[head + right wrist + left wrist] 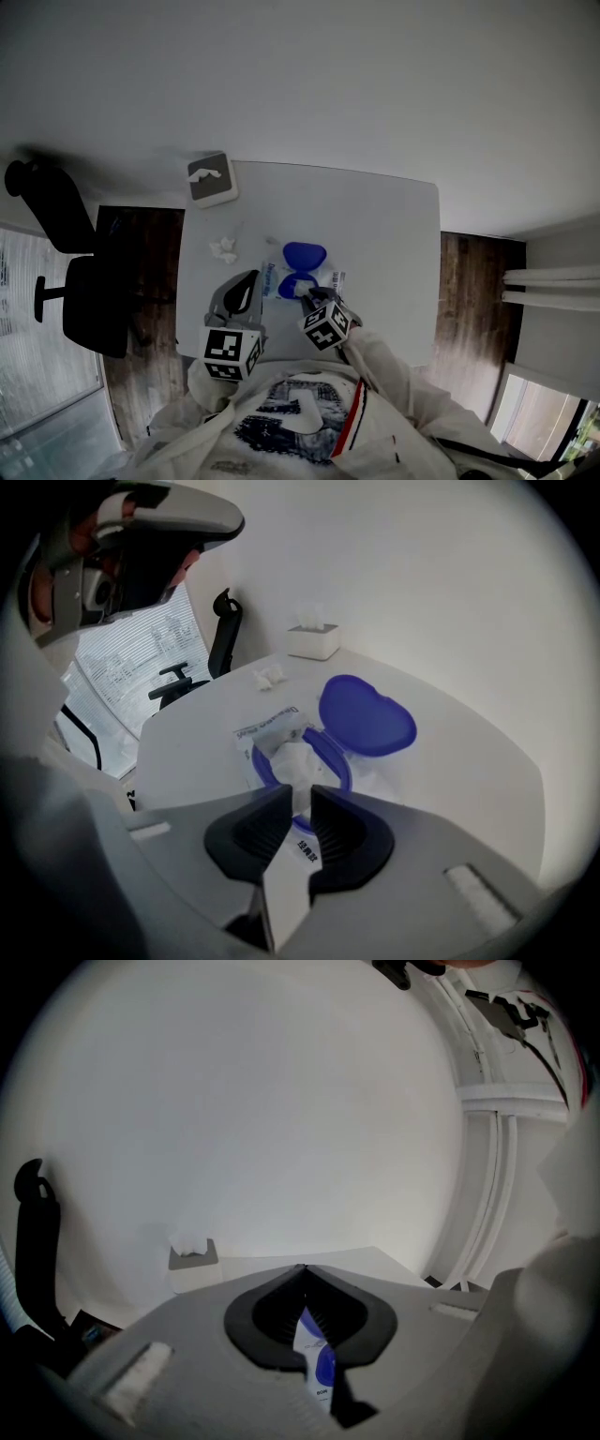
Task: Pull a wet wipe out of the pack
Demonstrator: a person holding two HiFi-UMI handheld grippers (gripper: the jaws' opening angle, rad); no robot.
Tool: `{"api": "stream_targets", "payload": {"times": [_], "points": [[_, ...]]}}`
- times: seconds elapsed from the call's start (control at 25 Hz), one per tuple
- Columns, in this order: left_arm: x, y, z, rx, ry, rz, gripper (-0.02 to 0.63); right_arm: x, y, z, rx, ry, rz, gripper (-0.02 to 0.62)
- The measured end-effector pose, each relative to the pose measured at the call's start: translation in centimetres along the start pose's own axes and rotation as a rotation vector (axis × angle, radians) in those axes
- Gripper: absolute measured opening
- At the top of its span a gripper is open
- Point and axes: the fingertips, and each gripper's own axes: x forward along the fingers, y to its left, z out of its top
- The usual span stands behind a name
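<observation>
Lid [367, 714] open, wipe [295, 759] not out yet (the pull remains): left gripper [302, 1279] fingers pinch the pack [319, 1363], right gripper [298, 794] fingers nearly closed around the wipe

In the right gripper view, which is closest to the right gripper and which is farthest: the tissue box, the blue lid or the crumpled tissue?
Starting from the right gripper:
1. The blue lid, flipped open on the wipe pack, just past the jaws.
2. The crumpled tissue, farther back on the table, to the left.
3. The tissue box, at the table's far edge.
</observation>
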Motion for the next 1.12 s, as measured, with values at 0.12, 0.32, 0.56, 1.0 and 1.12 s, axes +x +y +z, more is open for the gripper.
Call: {"api": "stream_targets", "payload": {"times": [0.12, 0.32, 0.56, 1.0, 1.12], "points": [[0.13, -0.22, 0.0, 0.003, 0.001, -0.005, 0.005, -0.04, -0.2, -0.1, 0.004, -0.001, -0.007, 0.046], [0.35, -0.54, -0.05, 0.007, 0.004, -0.015, 0.005, 0.04, -0.33, -0.24, 0.014, -0.001, -0.01, 0.035], [0.35, -0.53, -0.19, 0.005, 0.007, -0.014, 0.005, 0.08, -0.39, -0.23, 0.016, -0.001, -0.016, 0.028], [0.08, -0.84, -0.23, 0.008, 0.01, -0.013, 0.005, -0.14, -0.36, -0.36, 0.025, -0.007, -0.025, 0.016], [-0.04, -1.01, -0.35, 0.009, 0.013, -0.014, 0.005, -0.19, -0.31, -0.48, 0.026, -0.009, -0.029, 0.015]]}}
